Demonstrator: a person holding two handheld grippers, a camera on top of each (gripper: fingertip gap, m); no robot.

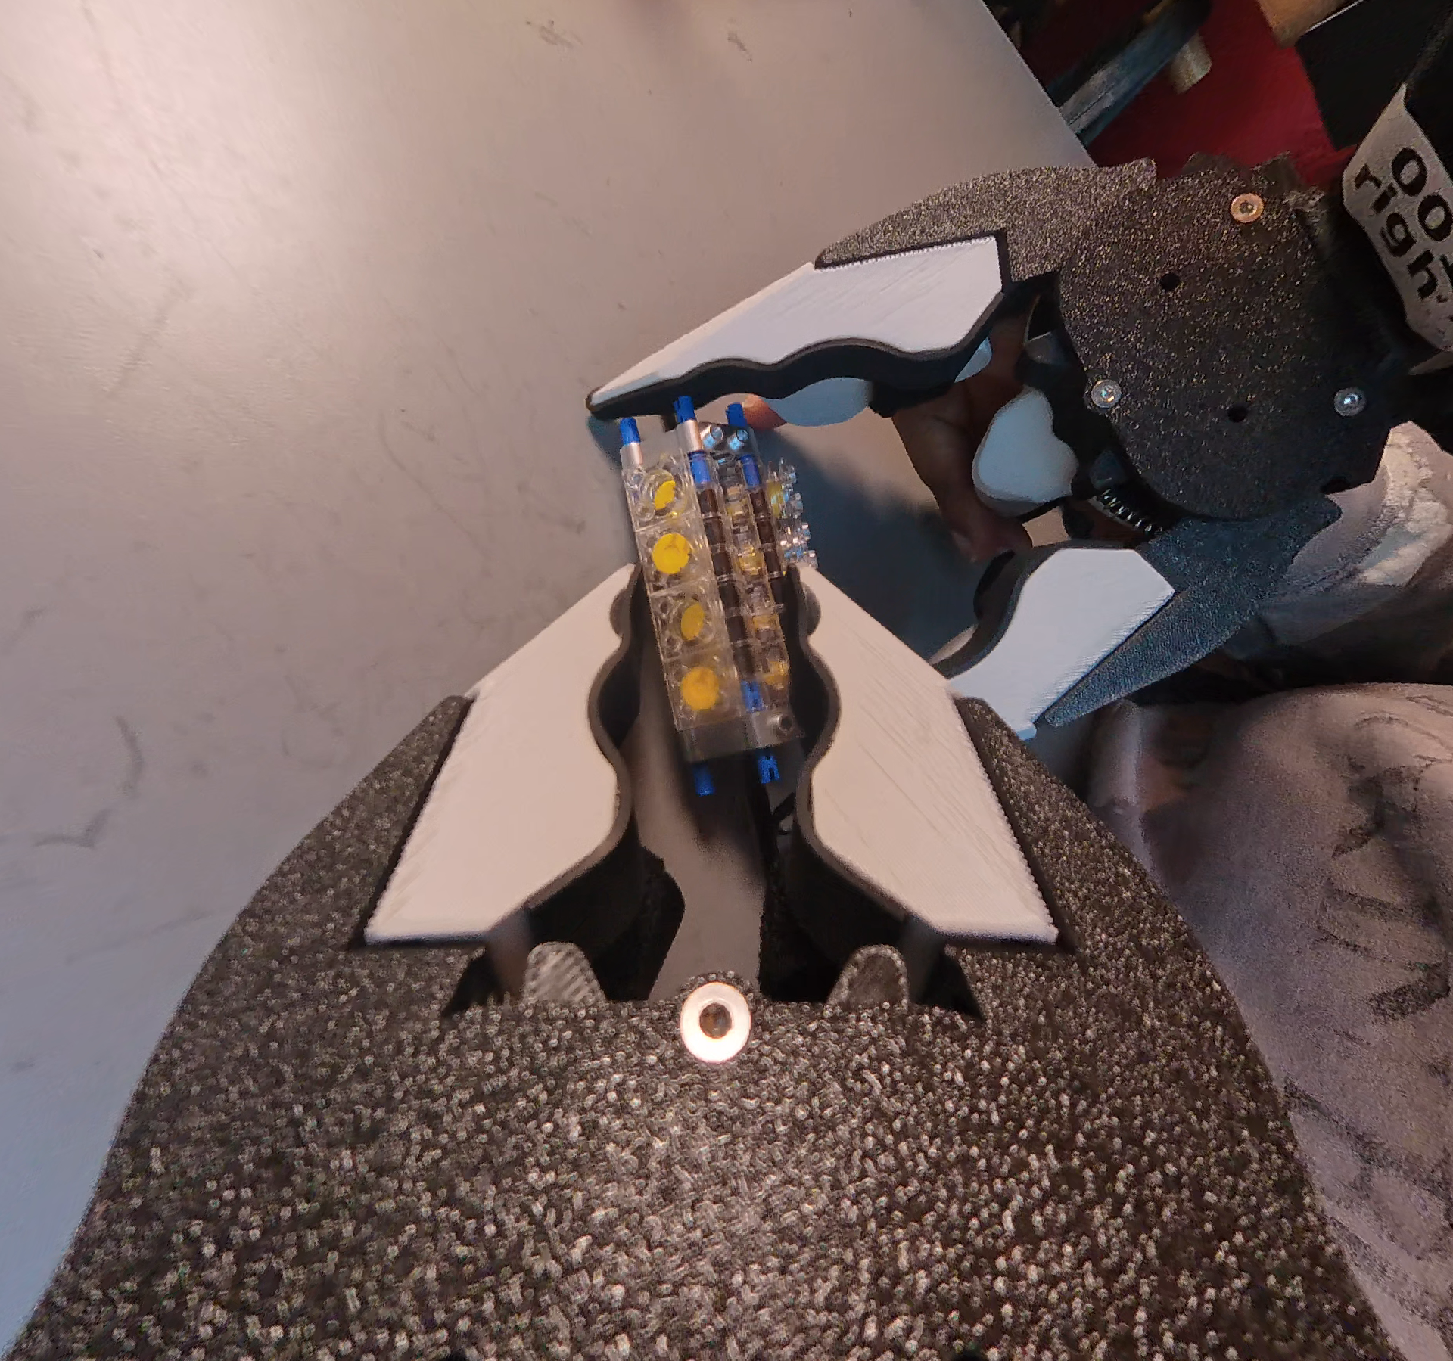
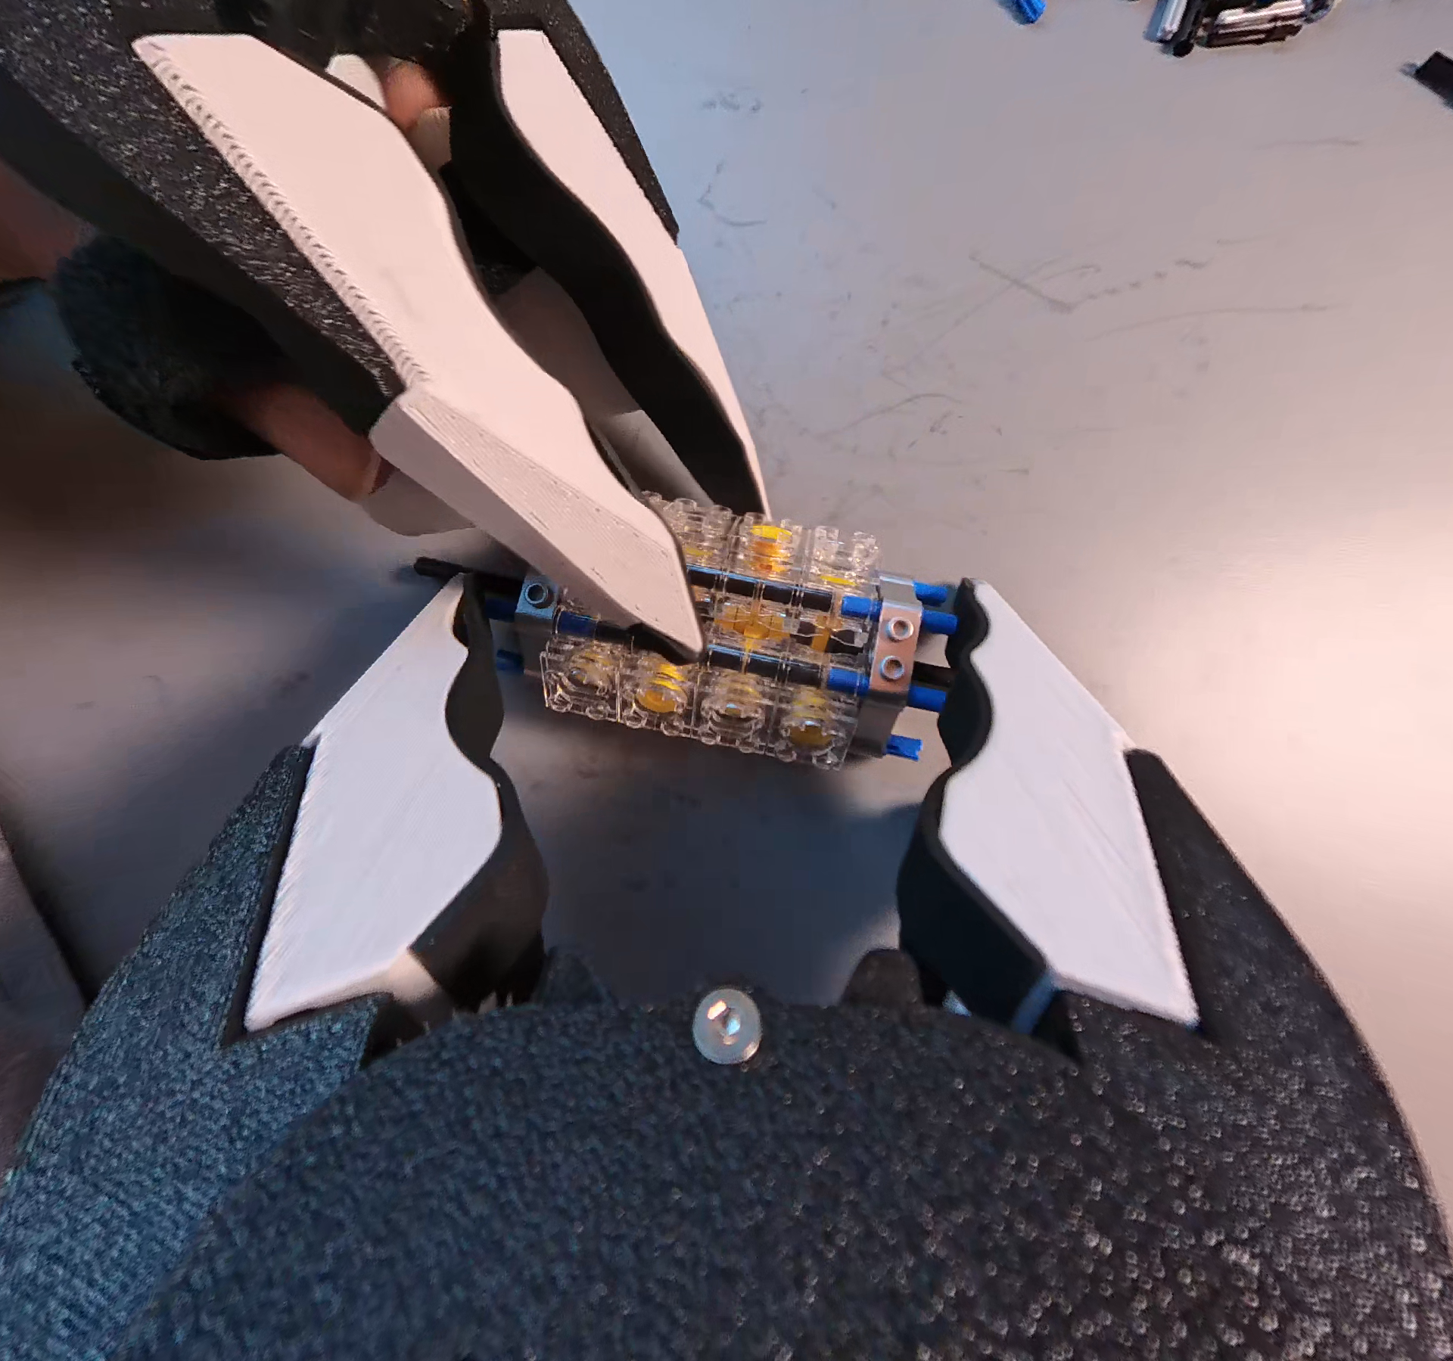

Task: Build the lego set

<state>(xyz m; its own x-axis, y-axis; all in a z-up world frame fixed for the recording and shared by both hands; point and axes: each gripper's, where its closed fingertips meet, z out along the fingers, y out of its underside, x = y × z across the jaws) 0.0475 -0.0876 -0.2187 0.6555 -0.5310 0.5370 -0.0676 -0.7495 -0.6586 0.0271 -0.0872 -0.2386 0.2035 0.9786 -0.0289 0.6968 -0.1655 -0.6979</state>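
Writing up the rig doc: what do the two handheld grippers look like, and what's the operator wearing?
Both the left gripper and the right gripper share one build: a black speckled printed body, a silver centre screw and two white tapered fingers with wavy black inner pads. The right gripper's body carries a white fabric band with dark lettering. A dark fingerless glove shows on the hand behind the left gripper.

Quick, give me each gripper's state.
Left gripper: shut on the clear brick block.
Right gripper: open, its fingers either side of the block's ends, contact unclear.

L wrist: close, looks down | R wrist: close, opposite | shared: brick assembly (image 1: 719, 604)
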